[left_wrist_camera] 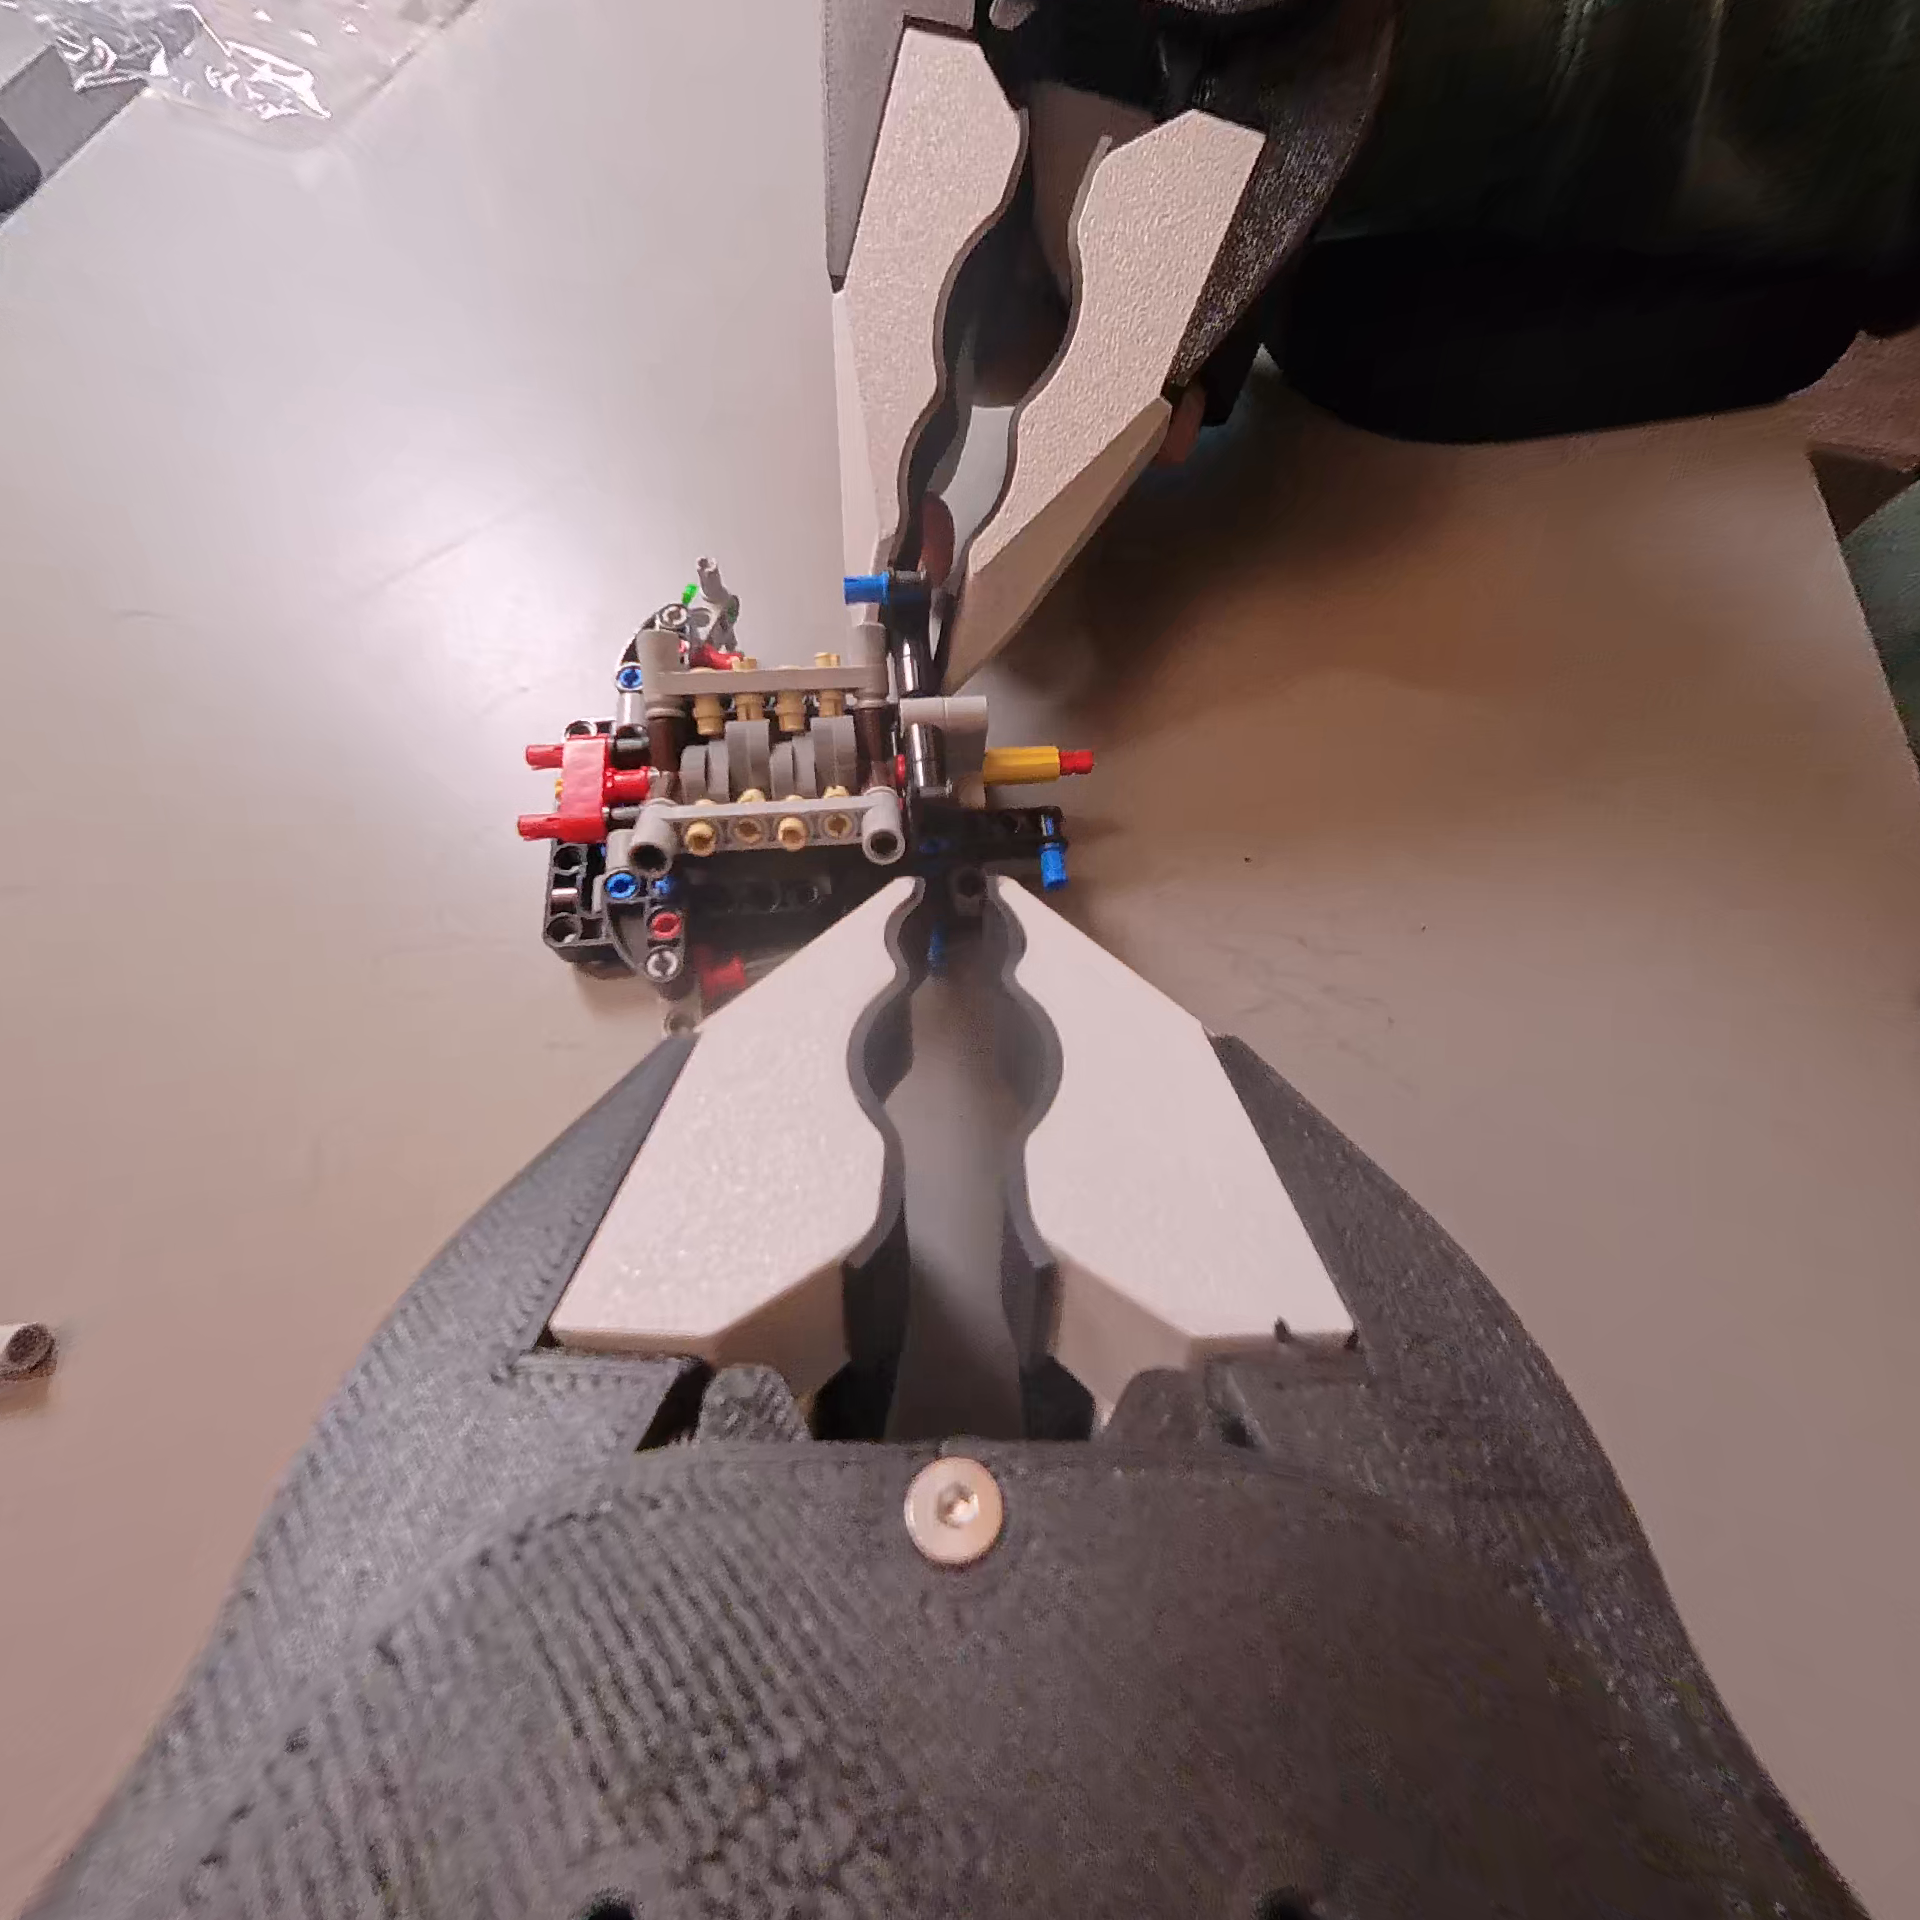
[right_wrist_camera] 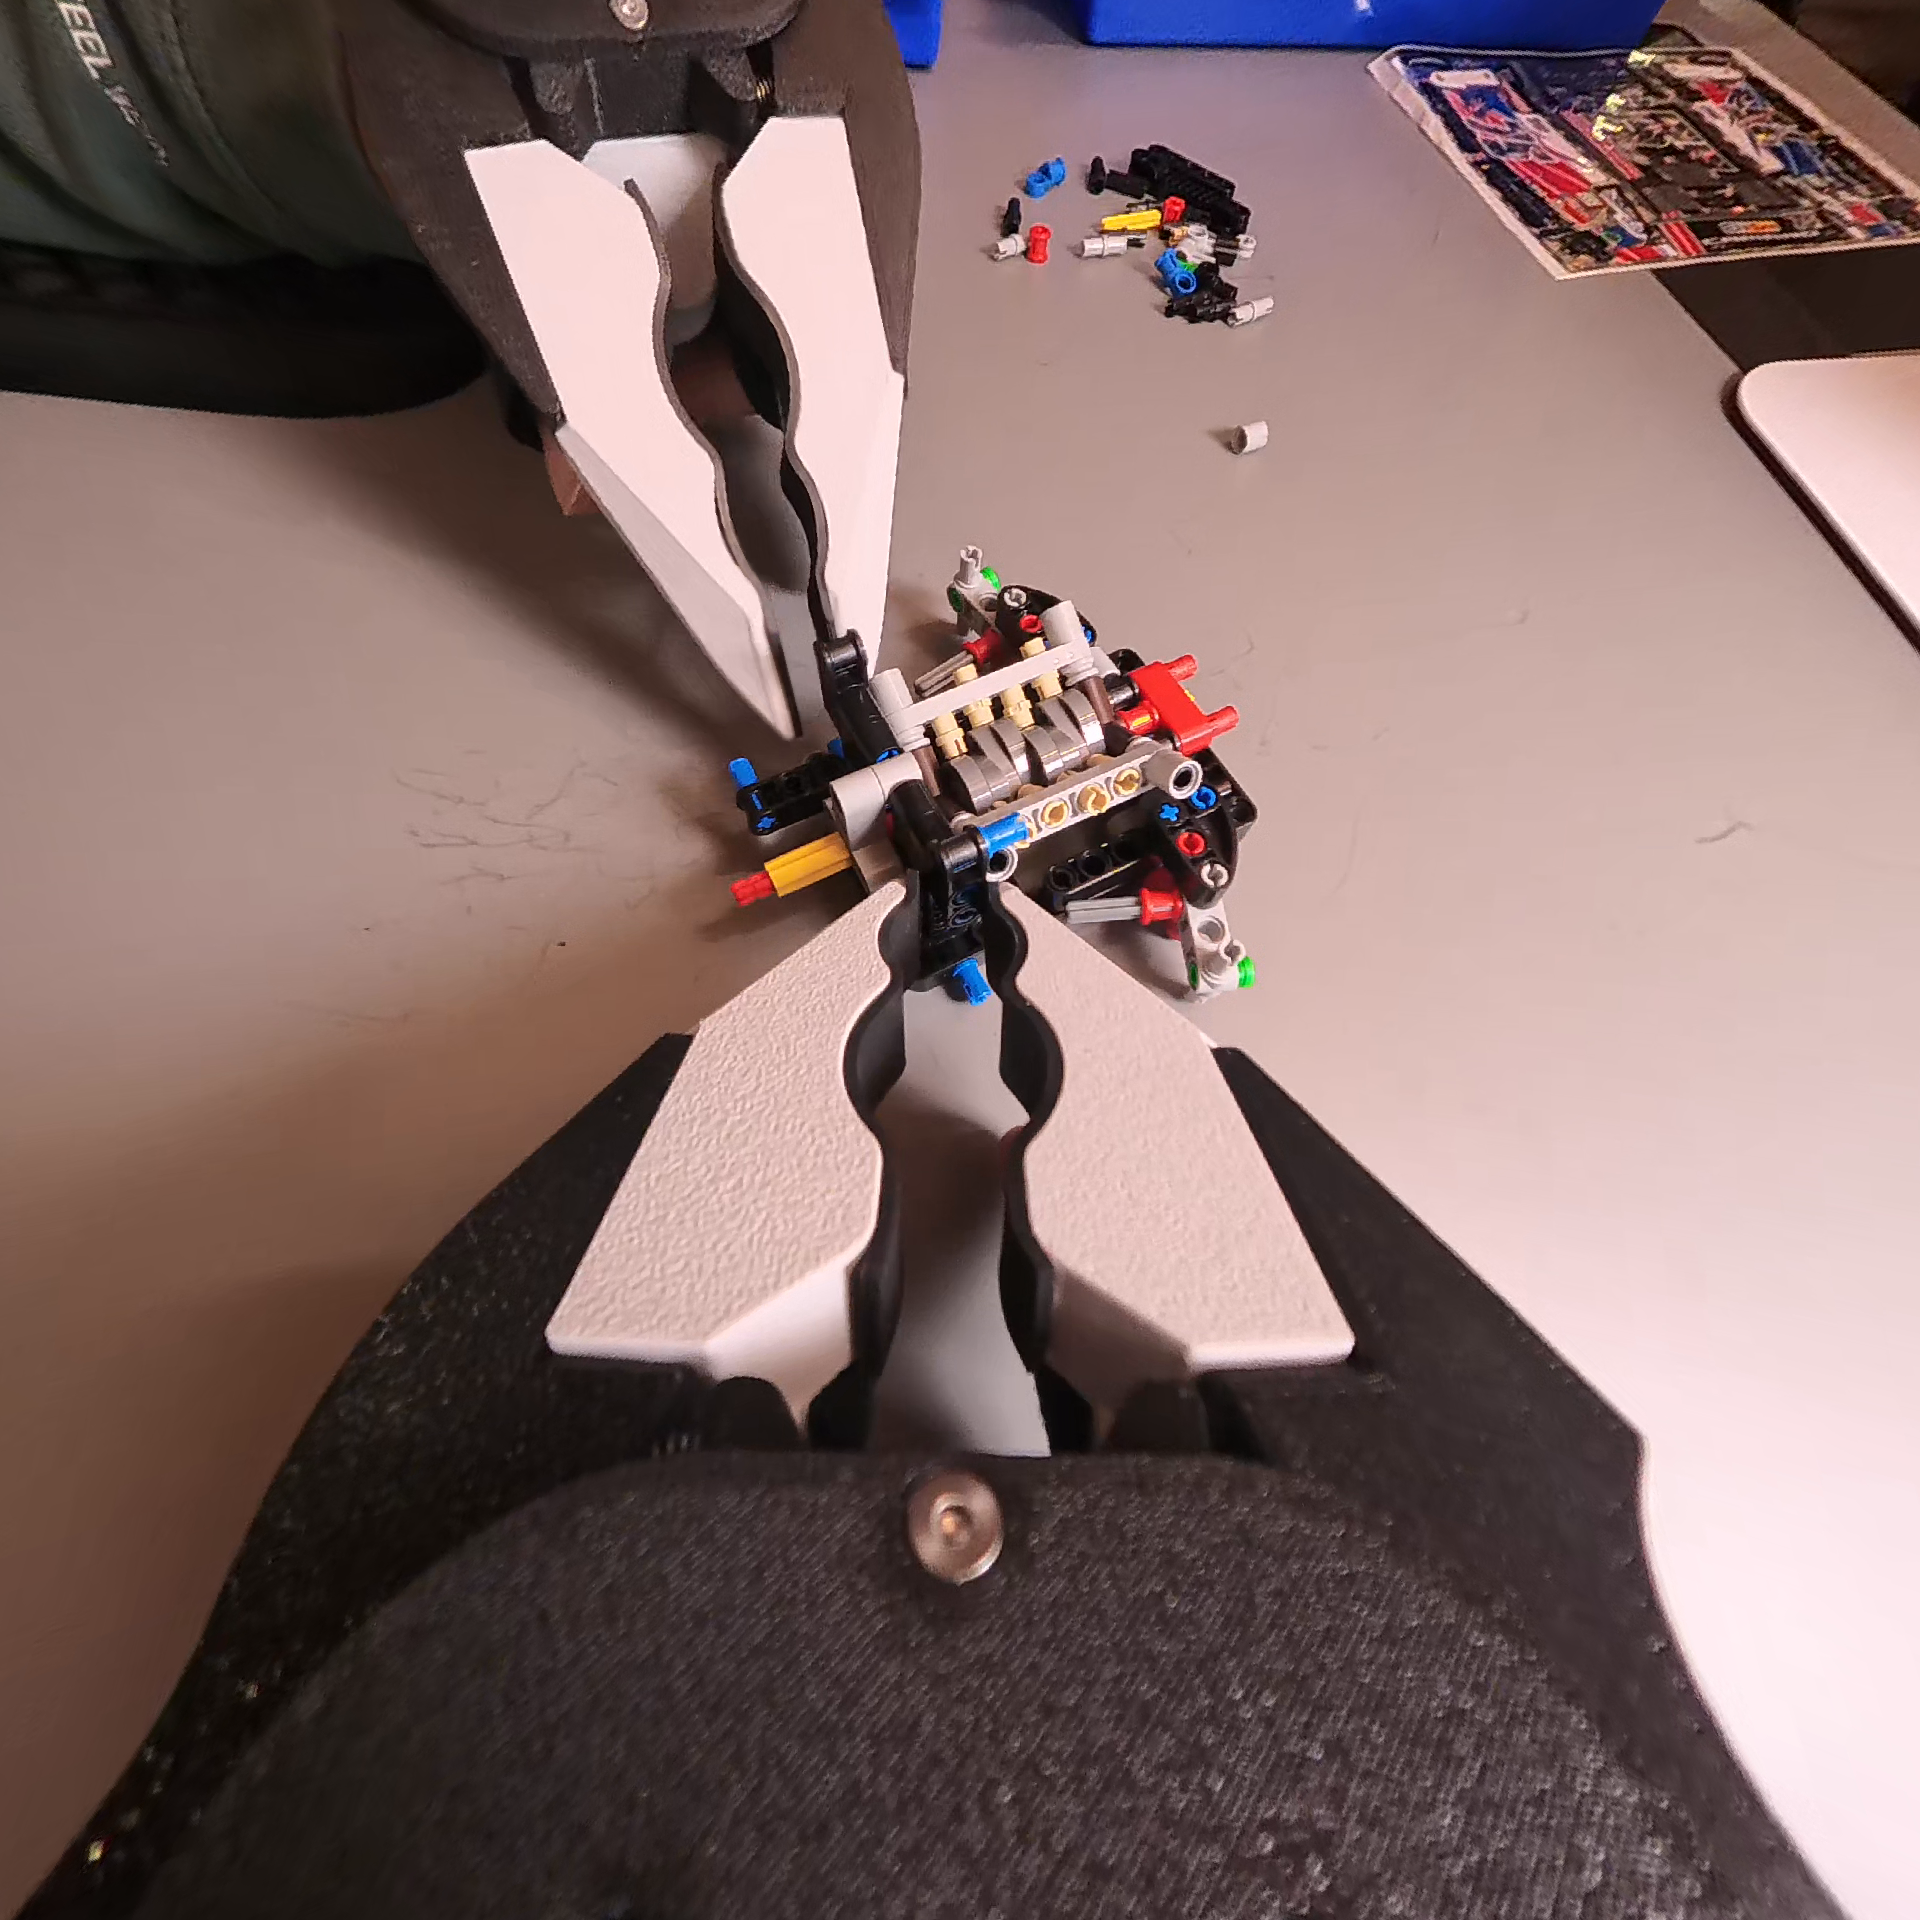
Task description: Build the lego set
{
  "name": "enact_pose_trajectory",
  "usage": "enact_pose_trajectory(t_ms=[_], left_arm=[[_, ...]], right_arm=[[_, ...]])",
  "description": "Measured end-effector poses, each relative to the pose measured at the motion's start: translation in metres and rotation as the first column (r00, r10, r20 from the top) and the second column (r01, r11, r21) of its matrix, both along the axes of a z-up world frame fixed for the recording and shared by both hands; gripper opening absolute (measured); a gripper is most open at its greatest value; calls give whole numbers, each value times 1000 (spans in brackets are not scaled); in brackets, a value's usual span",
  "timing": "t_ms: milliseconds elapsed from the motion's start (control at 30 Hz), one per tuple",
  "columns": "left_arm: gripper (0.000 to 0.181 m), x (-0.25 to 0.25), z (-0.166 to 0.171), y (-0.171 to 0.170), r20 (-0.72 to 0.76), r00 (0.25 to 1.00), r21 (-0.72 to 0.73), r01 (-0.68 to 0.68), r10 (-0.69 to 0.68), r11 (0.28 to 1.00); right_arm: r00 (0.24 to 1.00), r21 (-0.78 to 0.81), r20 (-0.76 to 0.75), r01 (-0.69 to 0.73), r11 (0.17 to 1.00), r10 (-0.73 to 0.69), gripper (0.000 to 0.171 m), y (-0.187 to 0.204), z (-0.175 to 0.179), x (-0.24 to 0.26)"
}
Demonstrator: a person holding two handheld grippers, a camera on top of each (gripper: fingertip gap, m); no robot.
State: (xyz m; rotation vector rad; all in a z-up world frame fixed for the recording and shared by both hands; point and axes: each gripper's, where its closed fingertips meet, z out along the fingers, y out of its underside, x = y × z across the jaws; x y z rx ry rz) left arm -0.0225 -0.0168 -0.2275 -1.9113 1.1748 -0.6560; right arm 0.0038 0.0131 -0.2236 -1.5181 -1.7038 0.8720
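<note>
Lego model [right_wrist_camera: 1049, 769], partly built, sits on the pale table [right_wrist_camera: 312, 727] between both tongs, probably so each side can steady it while a part is pressed in. Left tongs [left_wrist_camera: 954, 902] are nearly closed on a black beam with blue pins at its near edge. Right tongs [right_wrist_camera: 954, 914] pinch a black beam [right_wrist_camera: 940, 873] at the opposite end. Hard glossy plastic makes up the model: grey beams, round grey discs, tan pins, a red block. Loose pieces [right_wrist_camera: 1153, 234] lie well apart.
</note>
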Motion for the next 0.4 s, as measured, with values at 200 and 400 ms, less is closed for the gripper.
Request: enact_pose_trajectory(t_ms=[200,400], left_arm=[[0,-4,-3,7,-28,998,17,-51,51,999],[0,-17,1,17,-22,994,31,-106,106,994]], right_arm=[[1000,9,0,7,1000,-7,9,-2,0,-1],[1000,36,6,-3,999,3,9,-5,0,-2]])
